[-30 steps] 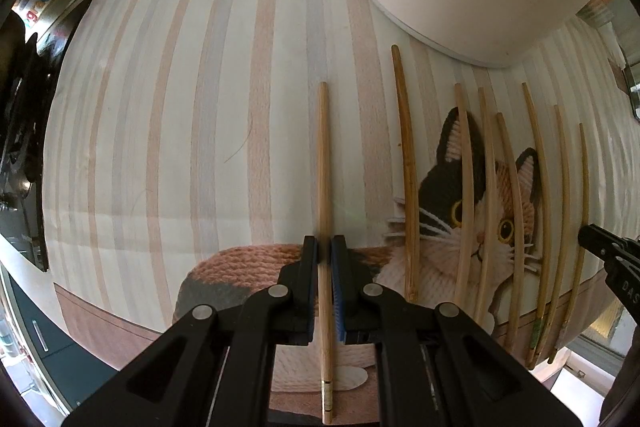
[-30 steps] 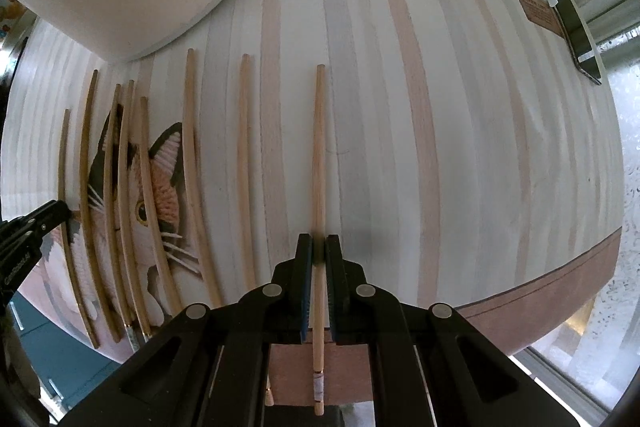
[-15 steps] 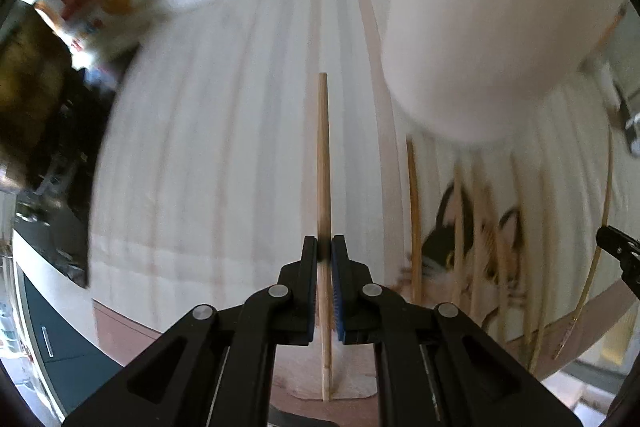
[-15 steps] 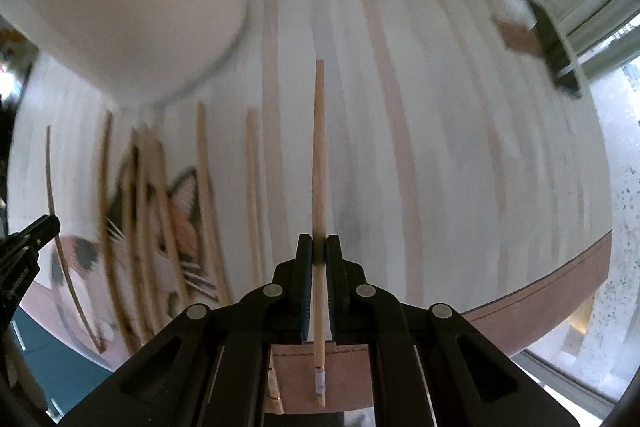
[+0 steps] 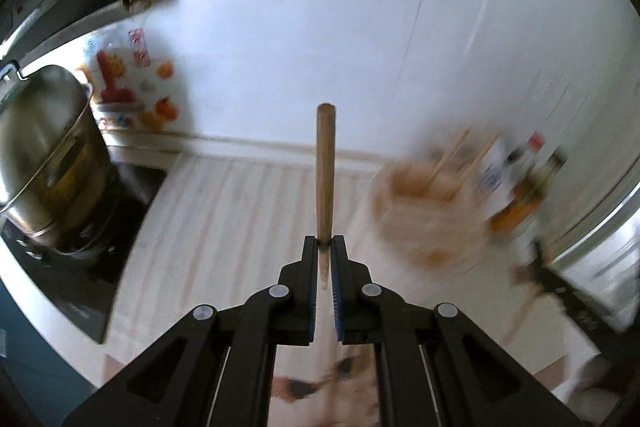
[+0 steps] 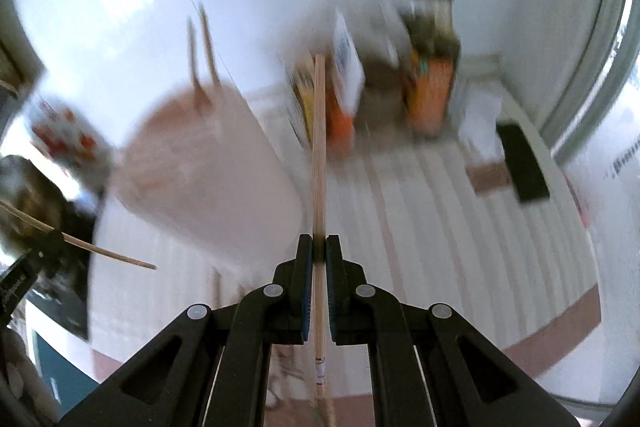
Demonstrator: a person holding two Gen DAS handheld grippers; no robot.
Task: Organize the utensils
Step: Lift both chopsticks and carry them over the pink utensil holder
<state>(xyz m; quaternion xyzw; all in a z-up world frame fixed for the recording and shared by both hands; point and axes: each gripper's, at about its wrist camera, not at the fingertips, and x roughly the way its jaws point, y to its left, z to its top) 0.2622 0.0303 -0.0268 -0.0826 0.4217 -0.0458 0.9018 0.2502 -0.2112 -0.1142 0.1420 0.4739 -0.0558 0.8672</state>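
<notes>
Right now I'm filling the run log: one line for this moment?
left gripper: shut on chopstick | right gripper: shut on chopstick | holder: two chopsticks inside

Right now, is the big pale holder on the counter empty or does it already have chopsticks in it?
Not empty. Two chopsticks stick up out of the pale holder in the right wrist view.

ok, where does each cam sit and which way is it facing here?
Left wrist: on the left tool, aimed down past its chopstick at the striped mat, pot and wall.
Right wrist: on the right tool, aimed past its chopstick at bottles; left tool at the left edge.
Shared: white holder, mat.
</notes>
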